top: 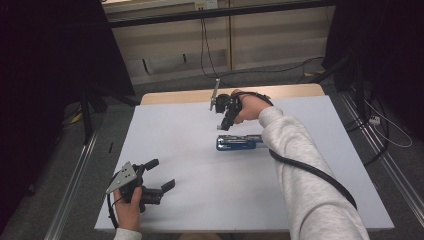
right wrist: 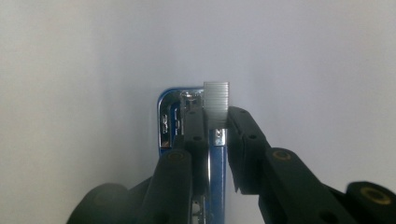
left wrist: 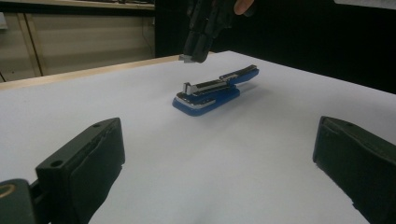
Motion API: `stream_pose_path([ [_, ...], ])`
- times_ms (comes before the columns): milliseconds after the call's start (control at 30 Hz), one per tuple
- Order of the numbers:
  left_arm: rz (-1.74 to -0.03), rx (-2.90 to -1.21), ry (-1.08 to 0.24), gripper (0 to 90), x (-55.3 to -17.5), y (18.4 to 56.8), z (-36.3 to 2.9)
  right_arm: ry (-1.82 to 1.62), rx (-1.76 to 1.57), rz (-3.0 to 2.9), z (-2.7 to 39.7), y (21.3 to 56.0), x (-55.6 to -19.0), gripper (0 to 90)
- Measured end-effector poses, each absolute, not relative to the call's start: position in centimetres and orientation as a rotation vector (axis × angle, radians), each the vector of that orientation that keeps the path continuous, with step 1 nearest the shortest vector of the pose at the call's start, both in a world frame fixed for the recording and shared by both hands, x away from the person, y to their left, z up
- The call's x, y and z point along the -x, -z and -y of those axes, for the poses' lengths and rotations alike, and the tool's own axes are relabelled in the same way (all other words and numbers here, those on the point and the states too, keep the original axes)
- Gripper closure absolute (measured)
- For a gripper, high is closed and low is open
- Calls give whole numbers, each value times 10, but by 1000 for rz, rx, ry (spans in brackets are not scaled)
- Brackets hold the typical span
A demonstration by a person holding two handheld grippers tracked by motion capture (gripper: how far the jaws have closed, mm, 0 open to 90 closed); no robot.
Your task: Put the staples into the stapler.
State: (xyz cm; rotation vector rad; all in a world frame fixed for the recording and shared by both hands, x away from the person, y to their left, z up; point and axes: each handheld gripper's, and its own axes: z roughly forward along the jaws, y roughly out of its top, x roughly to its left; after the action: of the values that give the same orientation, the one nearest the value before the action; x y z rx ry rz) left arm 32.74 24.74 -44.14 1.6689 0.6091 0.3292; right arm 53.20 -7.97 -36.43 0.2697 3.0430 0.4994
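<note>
Overhead, the right gripper (top: pixel 223 123) hangs just above the left end of a blue stapler (top: pixel 239 142), which lies open near the middle of the white desk (top: pixel 170 135). Its jaws are clamped on a strip of staples (right wrist: pixel 216 100), the silver block sticking out past the tips over the stapler's metal channel. The left gripper (top: pixel 162 175) rests low near the desk's front left corner, jaws wide apart, holding nothing. No brand or lettering can be read on the stapler.
</note>
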Motion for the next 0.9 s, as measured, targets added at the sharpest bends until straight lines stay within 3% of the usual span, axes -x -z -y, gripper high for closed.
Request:
stream_pose_path([
  [900, -617, -1679, -330, 23, -328, 442, -247, -495, -262, -3070, 80, 371, -526, 782],
])
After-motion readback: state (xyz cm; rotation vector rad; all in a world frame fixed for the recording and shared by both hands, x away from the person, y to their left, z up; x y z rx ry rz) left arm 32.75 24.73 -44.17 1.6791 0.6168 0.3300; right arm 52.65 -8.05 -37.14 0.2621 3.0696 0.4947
